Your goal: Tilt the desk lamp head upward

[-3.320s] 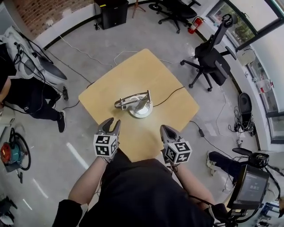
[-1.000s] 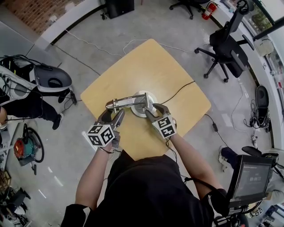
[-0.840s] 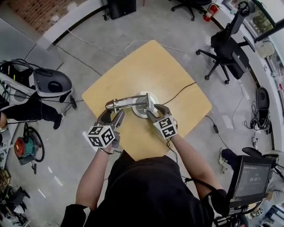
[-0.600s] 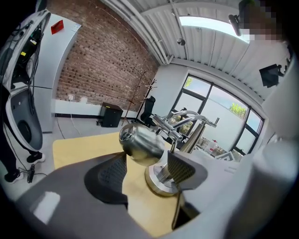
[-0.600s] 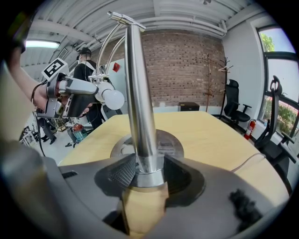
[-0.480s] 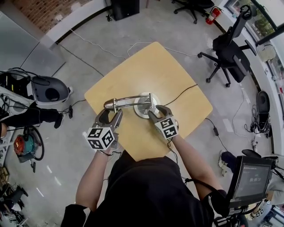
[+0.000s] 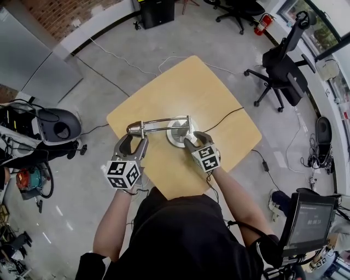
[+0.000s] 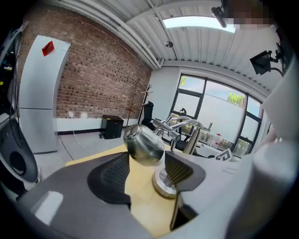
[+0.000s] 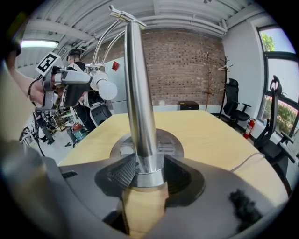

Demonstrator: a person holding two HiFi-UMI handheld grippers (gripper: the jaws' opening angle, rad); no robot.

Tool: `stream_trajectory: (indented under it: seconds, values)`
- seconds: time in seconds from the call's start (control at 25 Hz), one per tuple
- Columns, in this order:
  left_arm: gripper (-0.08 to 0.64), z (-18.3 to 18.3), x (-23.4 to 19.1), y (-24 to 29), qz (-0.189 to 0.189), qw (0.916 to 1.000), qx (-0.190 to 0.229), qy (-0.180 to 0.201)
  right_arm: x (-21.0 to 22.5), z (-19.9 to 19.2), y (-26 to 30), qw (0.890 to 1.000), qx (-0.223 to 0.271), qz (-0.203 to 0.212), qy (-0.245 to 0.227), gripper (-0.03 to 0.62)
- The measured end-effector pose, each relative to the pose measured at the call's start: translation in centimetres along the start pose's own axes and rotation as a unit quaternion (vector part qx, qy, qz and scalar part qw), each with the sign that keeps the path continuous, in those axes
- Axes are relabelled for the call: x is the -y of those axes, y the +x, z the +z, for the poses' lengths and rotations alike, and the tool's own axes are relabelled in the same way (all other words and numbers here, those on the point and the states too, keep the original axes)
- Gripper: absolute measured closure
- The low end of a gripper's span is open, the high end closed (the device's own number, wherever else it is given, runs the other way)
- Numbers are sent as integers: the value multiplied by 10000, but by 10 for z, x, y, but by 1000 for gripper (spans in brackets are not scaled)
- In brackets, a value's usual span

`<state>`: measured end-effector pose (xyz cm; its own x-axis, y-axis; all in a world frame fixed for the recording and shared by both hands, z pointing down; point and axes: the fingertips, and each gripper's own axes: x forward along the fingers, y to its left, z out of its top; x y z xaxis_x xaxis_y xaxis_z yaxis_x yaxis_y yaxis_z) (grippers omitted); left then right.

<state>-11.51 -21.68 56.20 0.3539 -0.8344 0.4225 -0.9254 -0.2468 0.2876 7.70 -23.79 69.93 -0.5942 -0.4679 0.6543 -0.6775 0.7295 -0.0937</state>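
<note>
Under lamp (image 7: 164, 122), wooden table (image 7: 186, 82), grey floor (image 7: 229, 44)

**Around the workspace**

A pale wooden tabletop (image 7: 164, 98) stands on a grey floor (image 7: 98, 180). A black office chair (image 7: 281, 71) sits off its right corner, near a red fire extinguisher (image 7: 264, 23). A black cabinet (image 7: 157, 12) stands against the brick wall (image 7: 60, 11).

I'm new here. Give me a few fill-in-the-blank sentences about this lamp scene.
1. The right gripper clamps the desk lamp by its post, just above the round ___.
2. The lamp head sits between the jaws of the ___ gripper.
3. The wall behind the table is built of red ___.
Missing words: base; left; brick.
Note: the left gripper has just been closing its jaws on the lamp head.
</note>
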Motion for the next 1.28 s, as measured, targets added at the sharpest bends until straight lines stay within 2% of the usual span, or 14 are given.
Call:
stream_trajectory:
  seconds: [0.16,0.44,0.68,0.84,1.08,1.28]
  values:
    - [316,23,0,-6,92,9989,207,418,0,3,-2,10000,-62,2,10,397]
    - [319,43,1,-14,212,9954,399,844,3,3,3,9998,-152,30,-91,397]
    - [321,67,12,-24,-57,9909,624,1192,6,-1,3,9997,-236,68,-41,397]
    - [328,80,9,-30,-208,9910,842,1021,5,0,6,9996,-252,62,-91,397]
    - [333,59,-1,-21,-254,9937,655,870,5,1,4,9995,-295,57,-82,397]
    - [323,52,-3,-14,-375,9916,578,1091,6,1,4,9996,-257,37,-72,397]
